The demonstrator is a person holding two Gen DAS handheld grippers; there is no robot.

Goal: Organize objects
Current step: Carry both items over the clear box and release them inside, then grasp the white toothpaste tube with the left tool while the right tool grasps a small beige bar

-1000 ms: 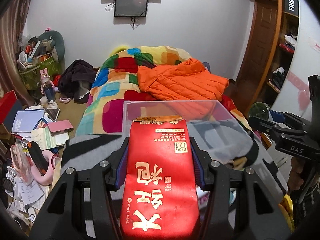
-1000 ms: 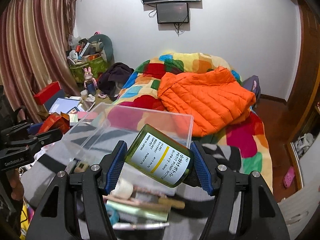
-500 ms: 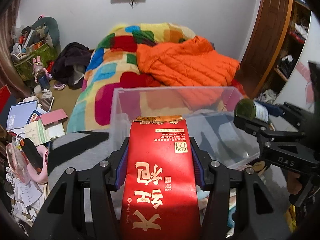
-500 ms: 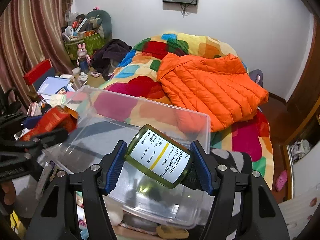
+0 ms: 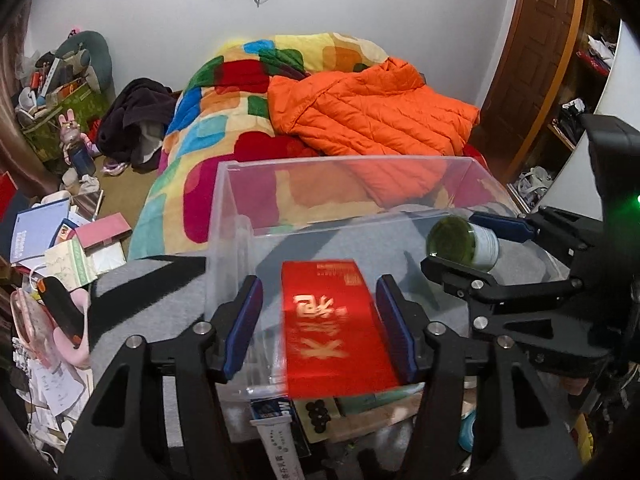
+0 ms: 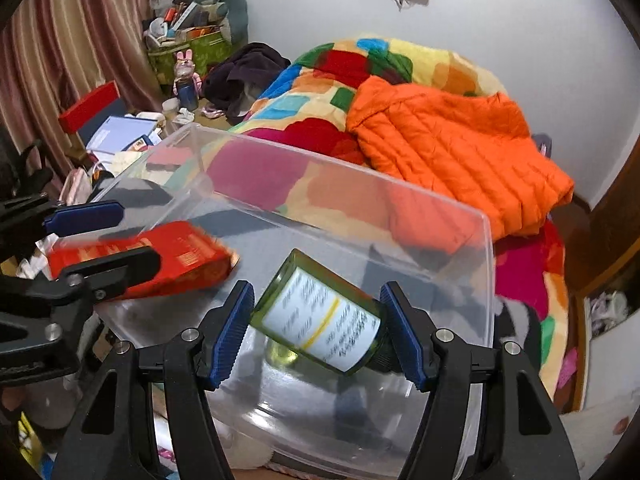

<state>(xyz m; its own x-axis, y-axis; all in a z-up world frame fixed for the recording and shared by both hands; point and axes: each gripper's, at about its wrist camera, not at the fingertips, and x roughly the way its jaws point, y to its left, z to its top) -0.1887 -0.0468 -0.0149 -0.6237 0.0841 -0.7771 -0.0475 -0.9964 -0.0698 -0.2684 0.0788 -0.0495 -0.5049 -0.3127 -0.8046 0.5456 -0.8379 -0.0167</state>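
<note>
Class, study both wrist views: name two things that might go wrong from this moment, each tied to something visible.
1. The left gripper is opening; the red packet, blurred between its pads, may tumble inside the clear bin.
2. The green bottle sits tilted in the right gripper; it might slip sideways.

orange jacket [image 5: 372, 116], patchwork quilt [image 5: 224, 120], striped curtain [image 6: 60, 40]

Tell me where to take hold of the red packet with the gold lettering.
Probably grip the red packet across its two long side edges, near mid-length, coming from above through the open top of the clear bin. It is flat and long, broad face up, so its width suits the jaws. The left gripper is opening around it, pads clear of both edges.
</note>
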